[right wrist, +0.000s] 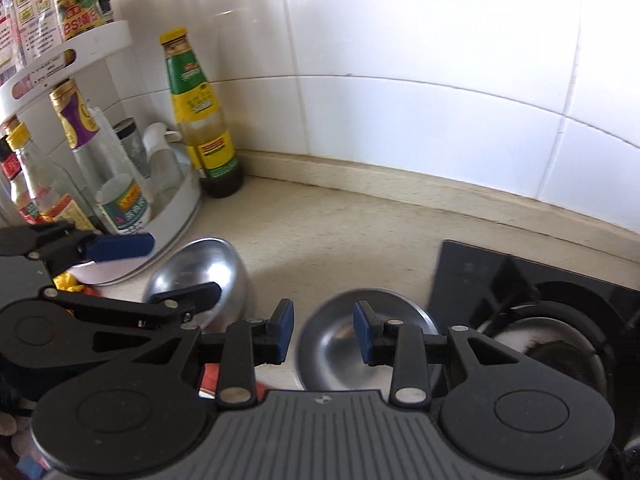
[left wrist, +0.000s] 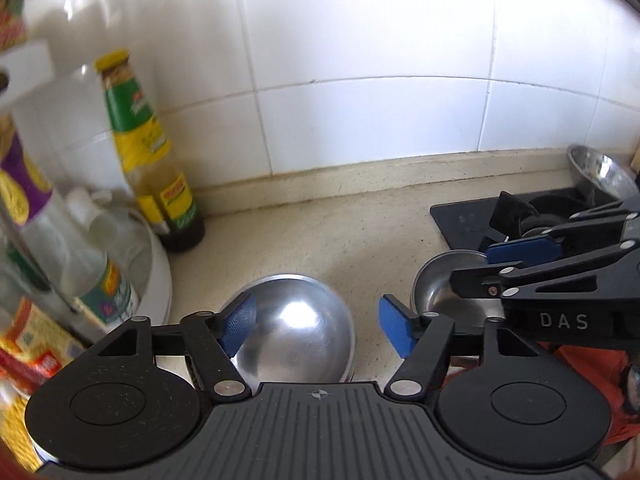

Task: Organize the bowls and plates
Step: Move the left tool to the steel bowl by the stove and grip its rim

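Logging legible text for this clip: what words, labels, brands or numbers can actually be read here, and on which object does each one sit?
"DAS": white letters on the black right gripper, seen in the left wrist view.
"es": large pale letters on the red label of the dark-lidded jar on the white rack's upper shelf; the characters after them are unreadable.
Green-and-yellow labelled sauce bottle with yellow cap: print too small and blurred.
Other rack bottles and packets: unreadable.

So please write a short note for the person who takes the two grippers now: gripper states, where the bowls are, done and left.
Left gripper: open, empty, over the upside-down steel bowl.
Right gripper: open, empty, over the upright steel bowl.
Both bowls sit apart on the counter, left of the stove; a third bowl is behind the burner.
Done: nothing stacked.
Left: gather the bowls.
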